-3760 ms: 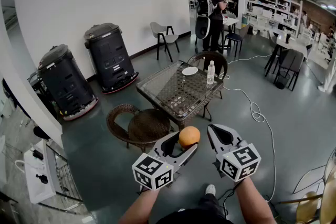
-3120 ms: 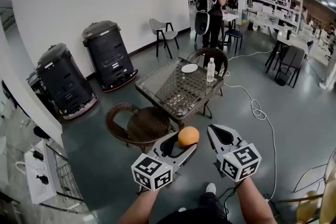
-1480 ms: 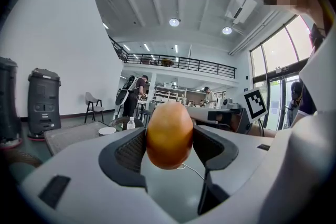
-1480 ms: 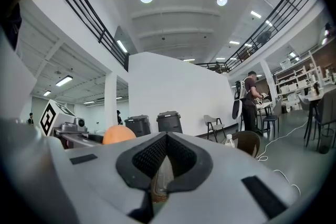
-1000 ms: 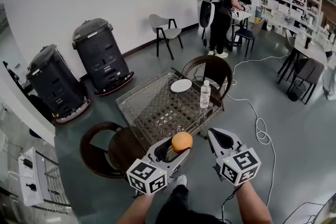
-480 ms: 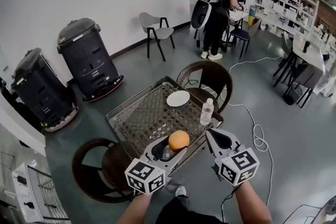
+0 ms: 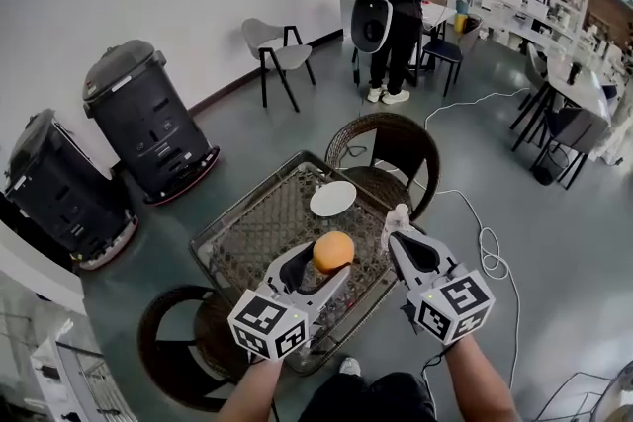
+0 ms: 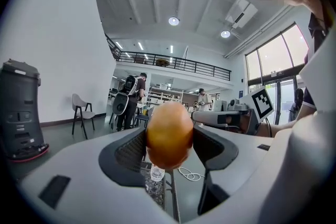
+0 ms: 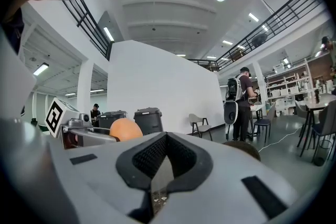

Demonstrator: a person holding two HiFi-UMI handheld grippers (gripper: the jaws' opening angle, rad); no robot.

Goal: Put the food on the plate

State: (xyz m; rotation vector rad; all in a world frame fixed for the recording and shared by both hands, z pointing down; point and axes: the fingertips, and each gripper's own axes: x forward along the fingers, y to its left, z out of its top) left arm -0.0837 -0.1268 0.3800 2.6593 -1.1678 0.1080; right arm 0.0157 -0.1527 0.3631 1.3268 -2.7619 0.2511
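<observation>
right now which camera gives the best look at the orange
The left gripper view: the orange fills the centre, clamped in the left gripper. The head view shows it small, from above; the right gripper view catches only its top, off to the left.

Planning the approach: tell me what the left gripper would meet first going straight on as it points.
Probably the water bottle on the table; it stands just beyond the orange held by the left gripper, though the gripper may pass above it.
</observation>
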